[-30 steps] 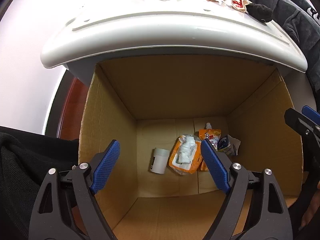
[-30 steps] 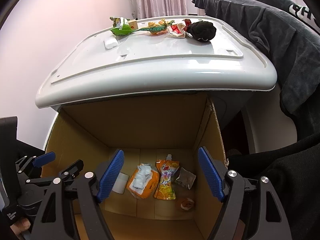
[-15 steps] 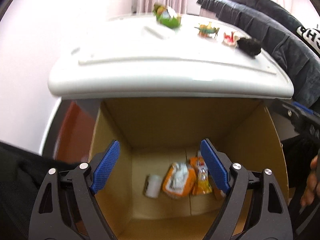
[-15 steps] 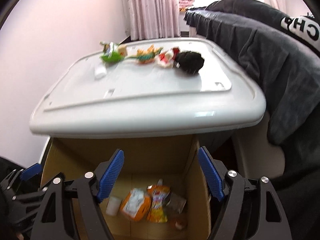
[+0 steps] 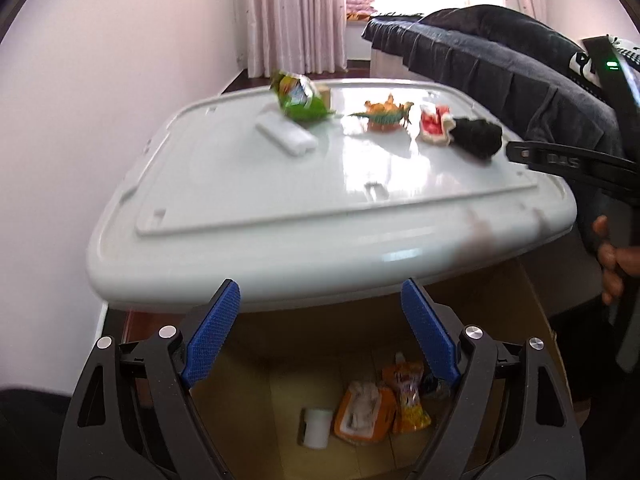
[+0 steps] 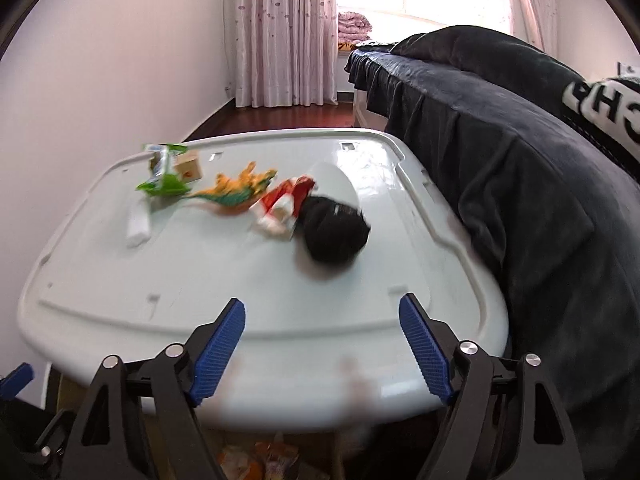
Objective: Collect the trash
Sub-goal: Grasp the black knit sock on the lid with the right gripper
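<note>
Your left claw [image 5: 320, 334] and your right claw [image 6: 322, 350] both stand wide apart with nothing between the blue pads, each hovering at the near edge of the white desk [image 6: 240, 280].

Six things lie on the desk, in a loose row toward its far side: one green snack wrapper [image 6: 164, 182], one small tan block [image 6: 190, 165] just behind it, one white bar-shaped piece [image 6: 138, 222] in front of it, one orange-and-green toy dinosaur [image 6: 236, 190], one red-and-white wrapper [image 6: 284, 206], and one black crumpled lump [image 6: 334, 232] touching that wrapper. Motion blur softens all of them; the black lump is probably cloth or a bag, though the blur hides what it is.

Below the desk's near edge sits one open cardboard box [image 5: 536, 320]. From the left wrist you can count at least four pieces on its floor: a white cylinder [image 5: 316, 426], an orange pack with white contents [image 5: 364, 410], an orange printed pouch [image 5: 408, 396], and a darker scrap [image 5: 434, 388] half hidden behind the claw's finger. From the right wrist the box is almost wholly covered by the desk, with only a blurred strip of orange showing.

A dark blanket [image 6: 520, 160] drapes the bed on the right, pressing against the desk's edge.
</note>
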The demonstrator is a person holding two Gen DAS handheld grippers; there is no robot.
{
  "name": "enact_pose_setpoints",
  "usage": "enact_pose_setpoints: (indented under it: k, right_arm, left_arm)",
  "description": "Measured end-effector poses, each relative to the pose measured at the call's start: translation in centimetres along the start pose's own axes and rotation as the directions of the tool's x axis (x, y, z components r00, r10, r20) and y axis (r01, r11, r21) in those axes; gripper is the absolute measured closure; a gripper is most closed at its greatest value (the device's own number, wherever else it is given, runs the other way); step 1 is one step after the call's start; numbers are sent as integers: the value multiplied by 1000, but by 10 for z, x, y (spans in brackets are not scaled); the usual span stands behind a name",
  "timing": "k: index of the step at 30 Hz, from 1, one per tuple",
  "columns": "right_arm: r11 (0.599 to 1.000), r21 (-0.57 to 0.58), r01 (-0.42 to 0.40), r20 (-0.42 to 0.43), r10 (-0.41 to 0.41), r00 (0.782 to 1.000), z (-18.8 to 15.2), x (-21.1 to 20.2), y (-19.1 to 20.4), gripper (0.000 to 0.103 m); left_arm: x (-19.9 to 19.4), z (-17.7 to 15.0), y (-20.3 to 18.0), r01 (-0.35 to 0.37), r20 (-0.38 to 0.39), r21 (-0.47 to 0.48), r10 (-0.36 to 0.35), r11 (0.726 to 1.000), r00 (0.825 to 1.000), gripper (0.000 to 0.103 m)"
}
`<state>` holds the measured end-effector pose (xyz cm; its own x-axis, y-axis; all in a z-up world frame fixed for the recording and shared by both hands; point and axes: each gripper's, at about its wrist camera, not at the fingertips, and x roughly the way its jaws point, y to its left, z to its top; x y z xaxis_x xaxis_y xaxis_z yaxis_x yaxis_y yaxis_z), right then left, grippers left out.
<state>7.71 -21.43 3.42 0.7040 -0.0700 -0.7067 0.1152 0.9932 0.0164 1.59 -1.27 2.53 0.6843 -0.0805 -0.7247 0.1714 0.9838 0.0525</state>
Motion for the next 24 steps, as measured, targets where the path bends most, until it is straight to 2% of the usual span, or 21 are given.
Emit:
enact_pose_setpoints:
  k: [5,12,21,24]
  right_arm:
    - [999,-45,15,-42,-17,999,28,39,-5,25]
    - [998,-69,10,-50,-13,999,46,80,-12,25]
    - [995,-95,-19,-75,12,997,53,116,-11,25]
    - [996,-84,-43,-107,34,994,57,125,-12,31]
  left_arm:
    - [0,12,0,-8,45,-5,8,1000,999,22]
    - [5,8,3,13,-2,-53,-13,999,1000,22]
    - [2,7,2,27,-1,-56,-27,998,1000,22]
    - [4,6,1,27,-11,-57,-28,998,1000,22]
